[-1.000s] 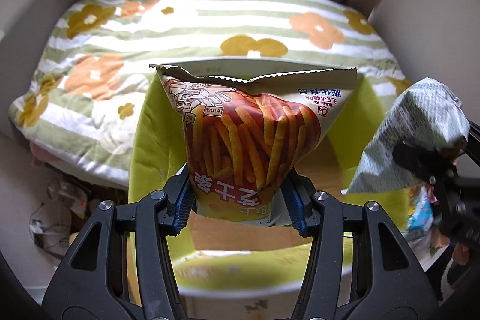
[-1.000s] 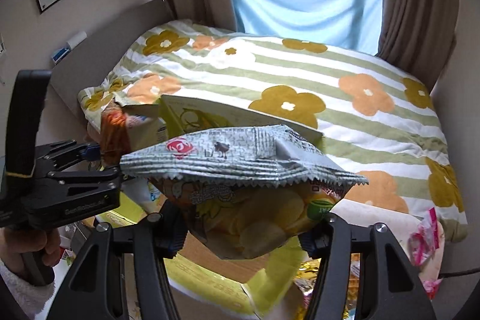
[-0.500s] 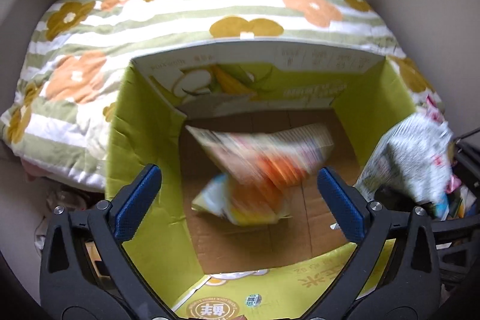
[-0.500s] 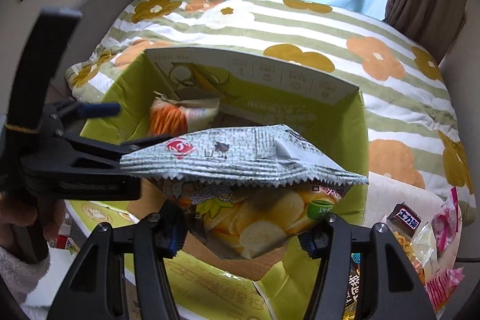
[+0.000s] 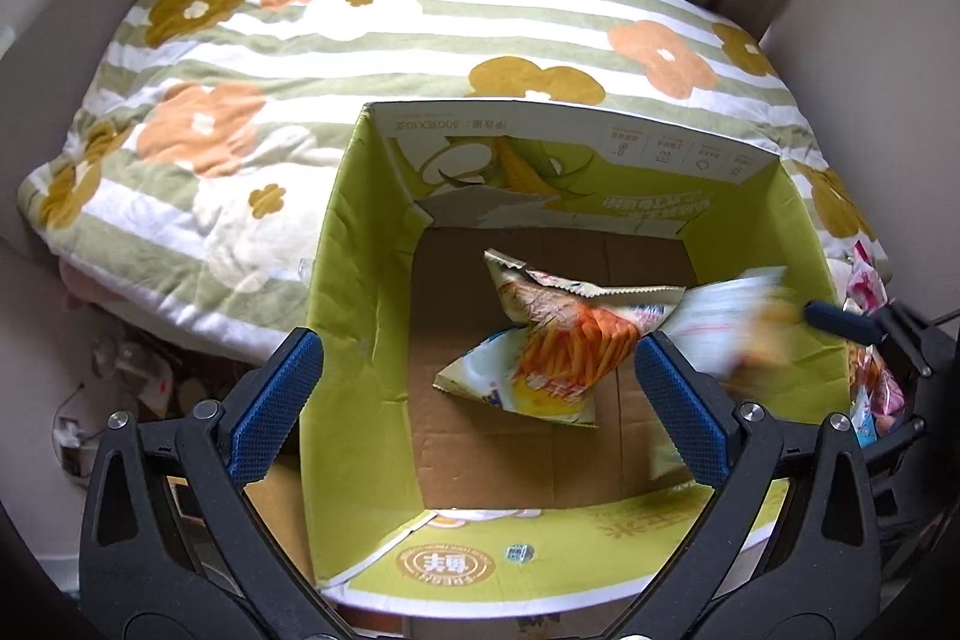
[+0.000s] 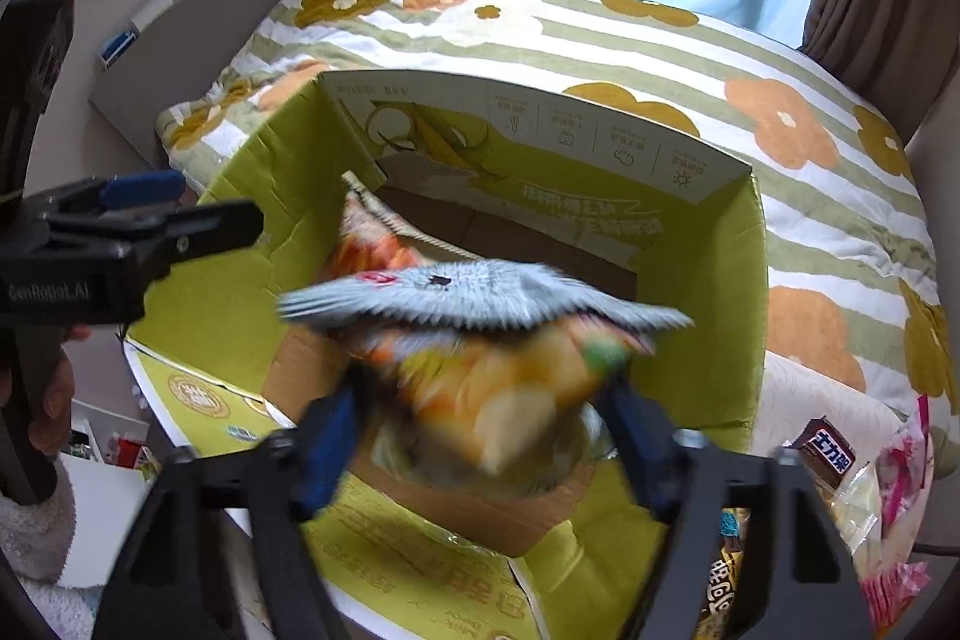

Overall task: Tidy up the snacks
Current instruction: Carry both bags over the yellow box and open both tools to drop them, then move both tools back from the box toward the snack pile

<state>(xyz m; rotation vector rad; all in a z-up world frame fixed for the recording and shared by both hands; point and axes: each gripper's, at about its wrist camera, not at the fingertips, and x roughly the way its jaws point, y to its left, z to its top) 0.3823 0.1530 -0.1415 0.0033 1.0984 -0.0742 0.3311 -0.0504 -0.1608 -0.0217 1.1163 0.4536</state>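
An open green cardboard box (image 5: 360,280) stands against the bed. A bag of fries snack (image 5: 564,346) lies on its brown floor. My left gripper (image 5: 480,400) is open and empty above the box; it also shows in the right wrist view (image 6: 144,196). My right gripper (image 6: 486,436) is over the box's near right corner, its blue pads (image 6: 327,436) spread wide. The grey chips bag (image 6: 480,334) is blurred between them, dropping into the box. It shows blurred in the left wrist view (image 5: 732,322) by the right wall.
A bed with a striped flower quilt (image 5: 360,58) lies behind the box. Several loose snack packs (image 6: 834,466) lie to the right of the box. Curtains and a window are at the back. Clutter (image 5: 120,370) lies on the floor at the left.
My left gripper opened and the fries bag fell to the box floor. My right gripper moved over the box and opened; the chips bag now falls blurred.
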